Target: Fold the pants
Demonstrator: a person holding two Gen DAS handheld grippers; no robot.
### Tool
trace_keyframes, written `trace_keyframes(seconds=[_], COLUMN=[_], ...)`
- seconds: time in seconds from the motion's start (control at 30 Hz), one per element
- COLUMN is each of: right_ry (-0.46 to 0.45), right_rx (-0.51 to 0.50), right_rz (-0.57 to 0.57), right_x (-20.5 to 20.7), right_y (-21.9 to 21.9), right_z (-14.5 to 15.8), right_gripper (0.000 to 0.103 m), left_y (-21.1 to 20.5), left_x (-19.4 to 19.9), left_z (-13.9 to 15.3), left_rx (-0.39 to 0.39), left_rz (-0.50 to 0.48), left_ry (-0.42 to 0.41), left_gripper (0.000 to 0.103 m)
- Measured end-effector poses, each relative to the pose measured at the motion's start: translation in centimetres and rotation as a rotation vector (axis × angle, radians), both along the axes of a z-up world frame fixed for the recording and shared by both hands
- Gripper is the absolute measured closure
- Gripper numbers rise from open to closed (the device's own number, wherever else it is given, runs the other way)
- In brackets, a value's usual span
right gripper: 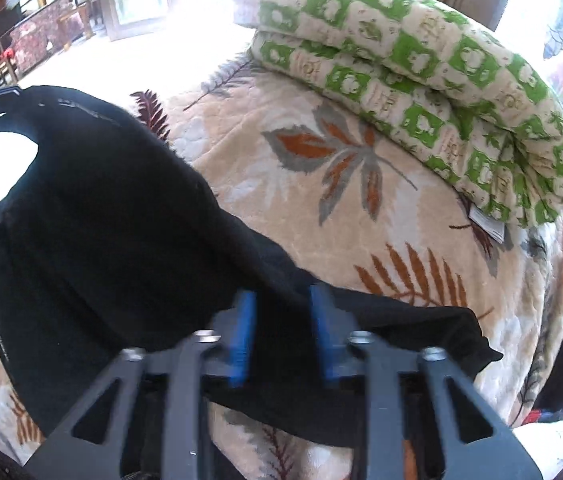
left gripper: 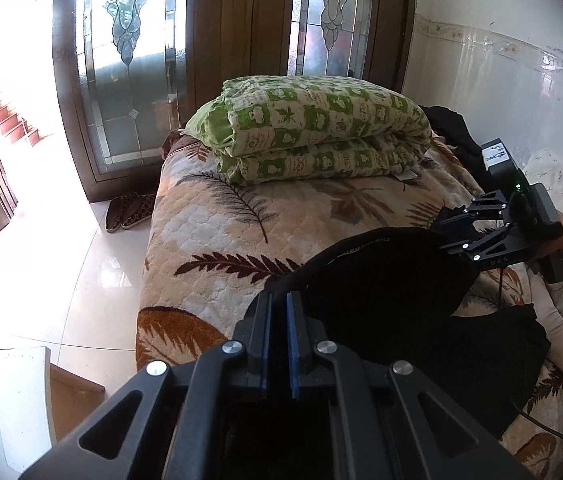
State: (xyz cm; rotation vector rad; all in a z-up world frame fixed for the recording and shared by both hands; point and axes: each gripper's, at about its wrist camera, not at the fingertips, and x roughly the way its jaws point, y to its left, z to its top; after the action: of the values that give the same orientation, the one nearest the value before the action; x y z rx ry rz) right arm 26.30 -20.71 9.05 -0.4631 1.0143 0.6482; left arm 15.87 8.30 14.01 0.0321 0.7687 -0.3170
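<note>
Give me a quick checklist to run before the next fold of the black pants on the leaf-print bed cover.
1. Left gripper shut on black fabric pants: ok, waistband edge pinched.
2. Right gripper gripping: not ok, blue pads apart, cloth loose between them.
3. Pants flat: not ok, the left end is raised and bunched.
4. Bare room on the leaf-print quilted bed cover ahead: ok.
5. Folded green-checked quilt away from the pants: ok.
6. Pant legs aligned: cannot tell.
</note>
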Motion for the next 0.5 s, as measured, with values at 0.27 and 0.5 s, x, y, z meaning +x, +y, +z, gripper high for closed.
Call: trace_keyframes(seconds=[0.27, 0.5], right_ry=[-0.083, -0.091], right_rx=[-0.088, -0.078], right_rz=[0.033, 0.020], right_x=[0.6, -0.8], right_y=[1.9, 1.5], right_z=[-1.4, -0.3], right_gripper=[0.051, 0.092], left_y=[-0.2, 0.0], left_x=[-1.8, -1.9], left_z=[-0.3, -0.1], left_rx=[-0.019, -0.007], left_rz=[-0.011, -0.002], left_ry=[-0.005, -0.007], left_gripper=[0.095, 0.095])
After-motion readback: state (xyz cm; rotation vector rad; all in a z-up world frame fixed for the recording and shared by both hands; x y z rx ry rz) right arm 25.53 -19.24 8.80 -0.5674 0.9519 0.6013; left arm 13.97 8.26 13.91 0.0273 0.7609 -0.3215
